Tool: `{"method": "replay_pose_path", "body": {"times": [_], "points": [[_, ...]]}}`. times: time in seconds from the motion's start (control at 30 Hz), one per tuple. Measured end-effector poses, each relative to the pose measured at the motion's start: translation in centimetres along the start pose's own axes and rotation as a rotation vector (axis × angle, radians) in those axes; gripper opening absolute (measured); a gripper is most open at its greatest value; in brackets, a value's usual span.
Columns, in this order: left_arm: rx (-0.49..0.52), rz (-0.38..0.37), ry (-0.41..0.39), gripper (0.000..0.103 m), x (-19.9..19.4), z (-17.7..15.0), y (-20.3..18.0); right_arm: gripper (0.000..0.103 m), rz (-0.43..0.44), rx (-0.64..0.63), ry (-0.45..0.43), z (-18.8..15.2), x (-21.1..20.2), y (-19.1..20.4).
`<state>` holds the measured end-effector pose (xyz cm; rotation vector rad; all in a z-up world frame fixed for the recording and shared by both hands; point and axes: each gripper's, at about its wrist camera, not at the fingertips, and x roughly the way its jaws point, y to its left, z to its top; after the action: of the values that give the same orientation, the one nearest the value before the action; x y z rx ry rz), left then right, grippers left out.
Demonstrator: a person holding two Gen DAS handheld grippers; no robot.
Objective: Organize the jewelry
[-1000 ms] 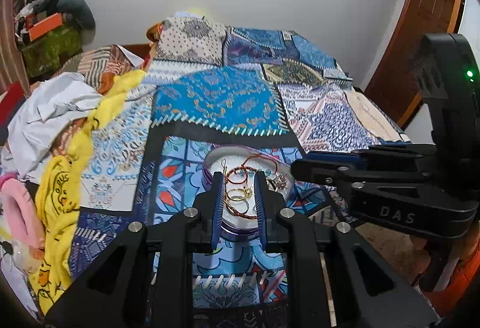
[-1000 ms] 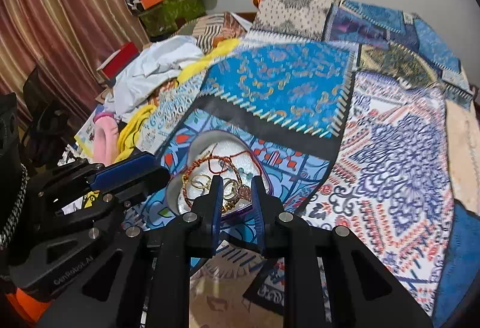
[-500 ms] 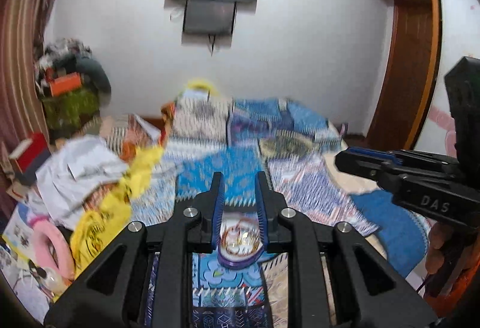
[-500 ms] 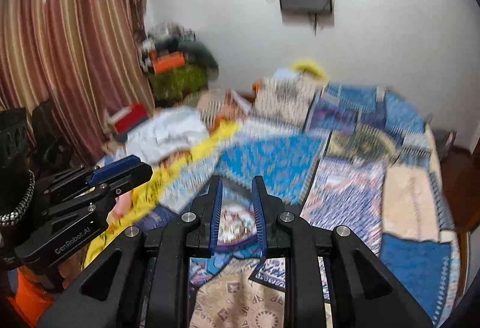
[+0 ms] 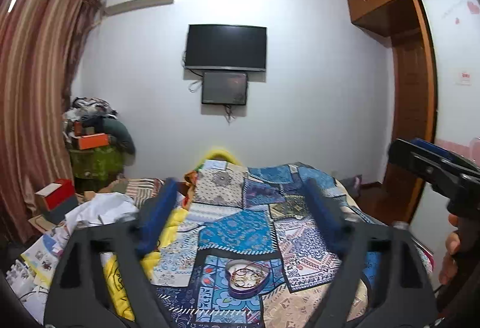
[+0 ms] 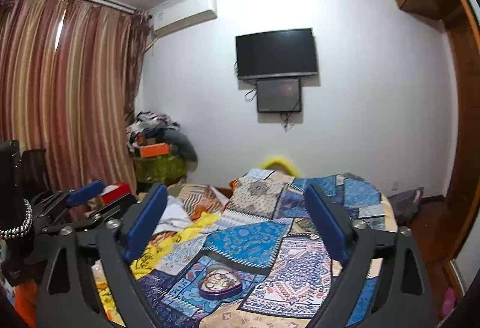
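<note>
Grippers both lifted off the bed: left gripper (image 5: 240, 217) and right gripper (image 6: 237, 223) fingers just sprang wide, empty. Tin (image 5: 246, 278) of bangles (image 5: 246, 276) sits well below the fingers; looks finished.

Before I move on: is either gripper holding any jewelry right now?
Nothing is held. Left gripper and right gripper are open and empty; bangles stay in the heart-shaped purple tin.

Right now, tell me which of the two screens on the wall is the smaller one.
The lower screen, hanging directly beneath the wide black TV, is the smaller. It is narrower, with a faint reddish sheen.
</note>
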<state>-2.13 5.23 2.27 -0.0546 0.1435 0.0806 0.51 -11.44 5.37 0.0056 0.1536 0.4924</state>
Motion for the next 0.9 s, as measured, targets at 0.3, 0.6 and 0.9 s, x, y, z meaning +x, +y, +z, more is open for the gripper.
{"method": "replay_pose_path", "body": {"times": [0.3, 0.6, 0.9], "points": [[-0.023, 0.018, -0.012, 0.101, -0.8, -0.3, 0.4, 0.103, -0.053, -0.005, -0.009, -0.5, -0.2, 0.3], [-0.034, 0.022, -0.009, 0.101, -0.9, -0.5, 0.6, 0.103, -0.038, -0.002, 0.007, -0.6, -0.7, 0.1], [-0.036, 0.032, 0.001, 0.103, -0.5, -0.7, 0.6, 0.103, -0.031, -0.001, 0.026, -1.3, -0.6, -0.1]]}}
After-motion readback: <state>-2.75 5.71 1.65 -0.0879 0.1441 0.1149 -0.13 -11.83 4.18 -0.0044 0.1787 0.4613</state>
